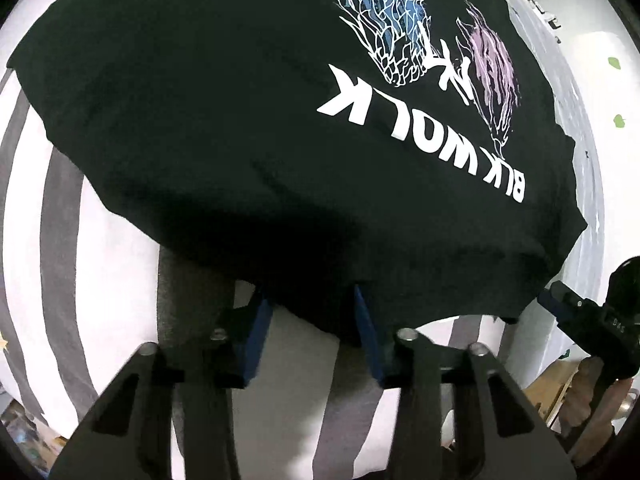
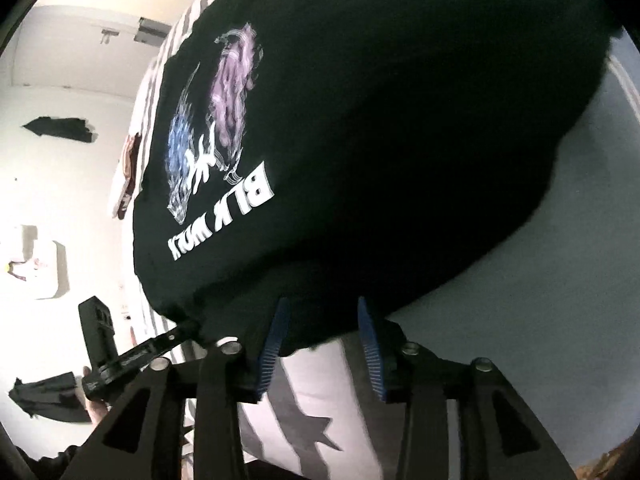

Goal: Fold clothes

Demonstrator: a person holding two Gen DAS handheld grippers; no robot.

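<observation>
Fabric of the black T-shirt lies over the striped bedding; my left gripper gapes wide at its near hem. Right view: my right gripper stands equally wide at the shirt's edge, gripping nothing.

Grey-and-white striped bed cover, black printed T-shirt spread flat directly on it.
</observation>
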